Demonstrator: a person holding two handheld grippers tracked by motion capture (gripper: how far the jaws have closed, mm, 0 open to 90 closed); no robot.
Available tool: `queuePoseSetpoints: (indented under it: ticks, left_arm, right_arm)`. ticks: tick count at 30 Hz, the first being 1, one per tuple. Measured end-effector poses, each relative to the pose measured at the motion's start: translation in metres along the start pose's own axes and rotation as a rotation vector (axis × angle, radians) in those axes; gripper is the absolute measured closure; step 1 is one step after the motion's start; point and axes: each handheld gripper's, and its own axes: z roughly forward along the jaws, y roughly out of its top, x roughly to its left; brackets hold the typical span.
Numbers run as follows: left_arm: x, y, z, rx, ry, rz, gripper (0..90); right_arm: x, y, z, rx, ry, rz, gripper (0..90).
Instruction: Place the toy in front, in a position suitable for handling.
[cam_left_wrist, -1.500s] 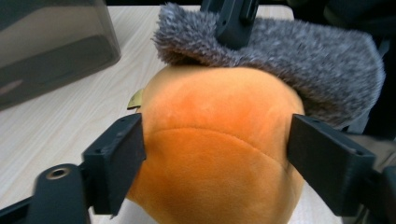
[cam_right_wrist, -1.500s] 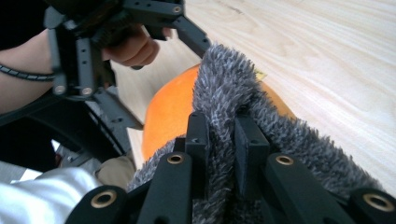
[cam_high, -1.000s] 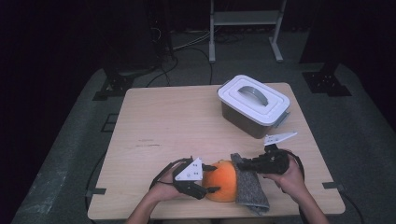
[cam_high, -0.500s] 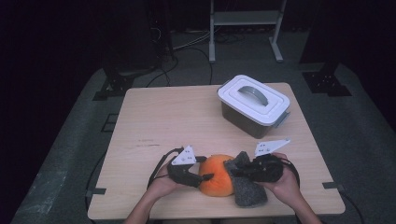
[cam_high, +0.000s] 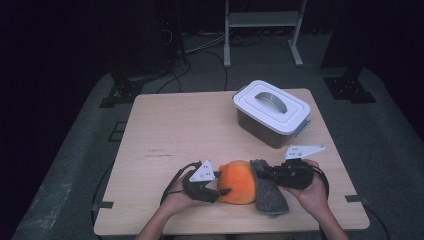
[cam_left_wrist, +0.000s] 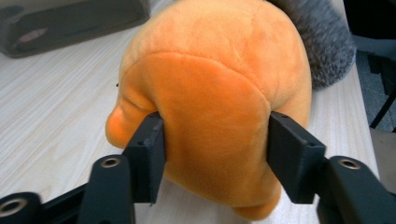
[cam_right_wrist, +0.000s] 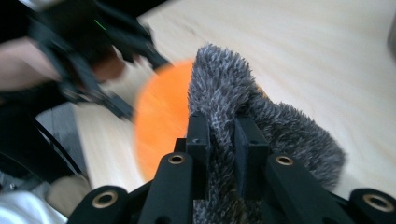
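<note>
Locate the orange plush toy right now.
In the high view, the orange plush toy lies at the table's near edge, between the left tongs gripping it and the grey furry piece on its right, nearer than the lidded container.

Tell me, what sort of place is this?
Probably a recording studio or lab: one wooden table lit among dark surroundings, loose cables on the floor, and a metal stand behind.

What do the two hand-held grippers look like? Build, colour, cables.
Both are black. The left hand-held gripper and right hand-held gripper each carry a grey three-cornered plate with small dots on top and trail a black cable. Jaws are blocky black pads on arms with round metal-ringed holes. Forearms show no sleeves.
</note>
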Motion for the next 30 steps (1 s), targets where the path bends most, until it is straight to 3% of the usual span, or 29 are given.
queuePoseSetpoints:
  ticks: [3,5,8,12,16,19,22,24,27,30]
  left_arm:
    - [-0.002,0.005,-0.001,-0.034,-0.005,-0.001,45.8]
    - [-0.003,0.008,-0.004,-0.049,-0.019,-0.017,46.6]
    - [-0.001,0.007,-0.01,-0.06,-0.025,-0.026,47.1]
    - [0.0,0.006,-0.009,-0.059,-0.031,-0.042,44.9]
    - [0.001,0.007,-0.009,-0.072,-0.016,-0.05,31.9]
    - [0.003,0.004,-0.004,-0.041,-0.02,-0.063,20.6]
    - [0.008,-0.002,0.001,-0.021,-0.049,-0.118,16.4]
    - [0.008,-0.003,0.0,-0.026,-0.06,-0.11,21.1]
    - [0.005,0.0,-0.003,-0.037,-0.038,-0.062,45.0]
    - [0.005,0.005,-0.01,-0.056,-0.041,-0.062,50.4]
  right_arm:
    - [0.02,0.01,-0.003,-0.034,0.04,-0.055,77.5]
    - [0.03,0.013,0.003,-0.015,0.053,-0.091,77.5]
    - [0.035,0.011,0.012,0.024,0.051,-0.115,77.3]
    - [0.015,0.002,0.015,0.039,0.04,-0.068,77.3]
    - [-0.001,-0.007,0.008,0.06,0.015,-0.025,77.2]
    - [-0.009,-0.01,0.008,0.07,0.035,0.006,77.1]
    - [-0.01,-0.01,0.01,0.081,0.035,0.003,77.1]
    - [-0.011,-0.011,0.011,0.083,0.036,0.01,77.1]
    - [-0.007,-0.008,0.011,0.077,0.024,-0.005,77.8]
    - [0.005,-0.001,0.006,0.039,0.016,-0.046,78.8]
